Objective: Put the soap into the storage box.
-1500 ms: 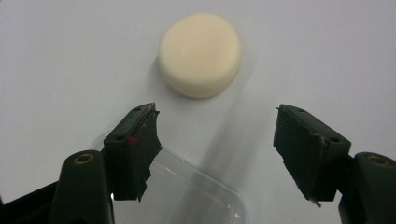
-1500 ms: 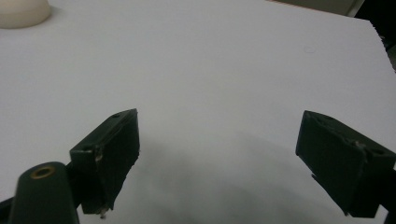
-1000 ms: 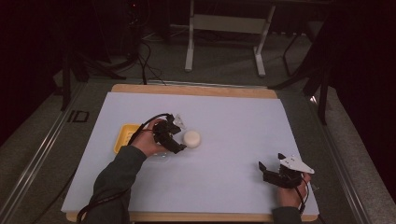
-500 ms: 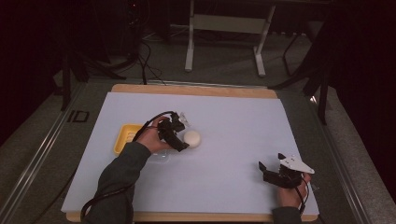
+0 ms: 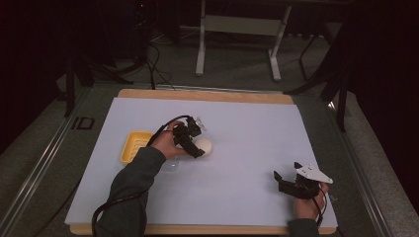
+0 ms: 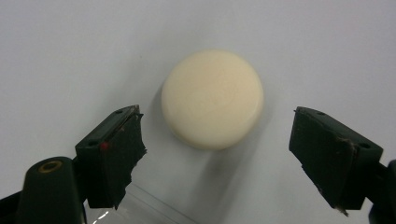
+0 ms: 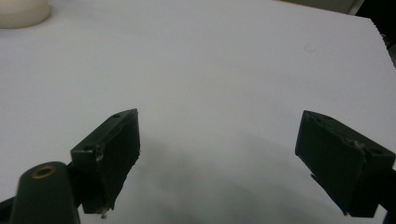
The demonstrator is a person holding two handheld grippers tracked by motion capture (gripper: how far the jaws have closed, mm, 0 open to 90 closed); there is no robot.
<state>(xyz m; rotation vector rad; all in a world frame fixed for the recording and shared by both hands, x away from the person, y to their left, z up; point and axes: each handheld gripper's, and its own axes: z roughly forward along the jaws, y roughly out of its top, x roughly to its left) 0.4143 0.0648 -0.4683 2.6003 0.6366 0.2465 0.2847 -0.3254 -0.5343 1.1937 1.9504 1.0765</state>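
A cream round disc (image 5: pixel 205 146) lies flat on the white table sheet (image 5: pixel 247 128), left of centre. My left gripper (image 5: pixel 196 146) hovers just over its near side. In the left gripper view the disc (image 6: pixel 212 99) sits partly between the two black jaws of the left gripper (image 6: pixel 219 154), with a gap on each side. Those jaws have just been opening, and neither pad touches the disc. My right gripper (image 5: pixel 289 183) rests near the front right corner, and in its own view the right gripper (image 7: pixel 219 158) stands open over bare sheet.
A yellow tray (image 5: pixel 132 146) lies left of the left hand. A clear plastic piece (image 5: pixel 170 165) lies under the left wrist, its edge (image 6: pixel 140 210) below the jaws. The disc (image 7: pixel 21 11) shows far off from the right gripper. A metal stand's legs (image 5: pixel 237 44) rise beyond the table.
My left hand has shifted slightly to the right over the cream disc, which stays where it was. The right hand has not moved.
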